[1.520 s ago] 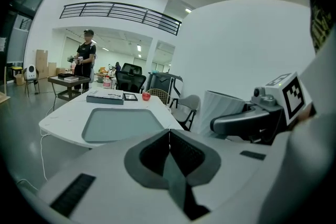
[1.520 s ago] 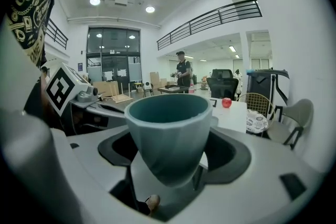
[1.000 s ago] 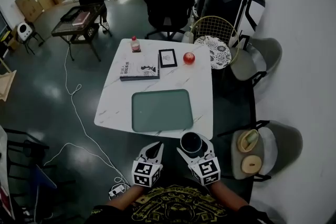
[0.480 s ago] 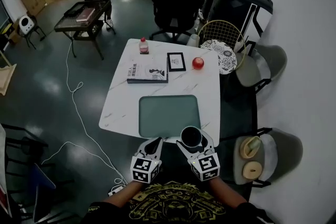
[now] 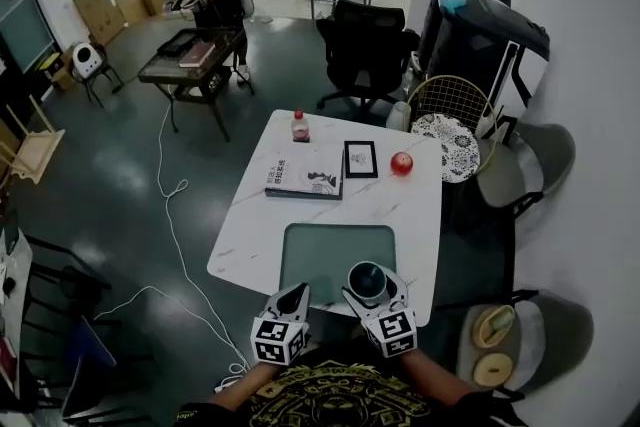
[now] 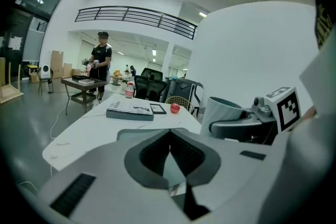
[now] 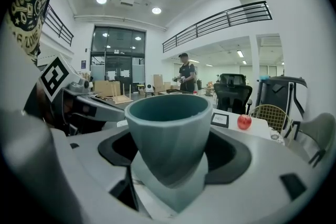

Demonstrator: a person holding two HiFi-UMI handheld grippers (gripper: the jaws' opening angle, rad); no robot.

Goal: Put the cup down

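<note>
The right gripper (image 5: 369, 289) has its fingers clamped on the cup (image 7: 168, 126), one finger on each side of its wall. The cup is upright with its mouth up and looks empty. From the head view it sits over the near right part of the green mat (image 5: 320, 253), close to the near edge of the bench (image 5: 250, 235); whether its base touches the mat cannot be told. The left gripper (image 5: 297, 294) is just beside the right one, at the bench's near edge, its fingers together with nothing between them. On the far half of the bench lie a book (image 5: 305, 181), a small frame (image 5: 360, 159) just right of it, a red apple (image 5: 401, 163) near the frame, and a bottle (image 5: 299, 126) at the far edge.
</note>
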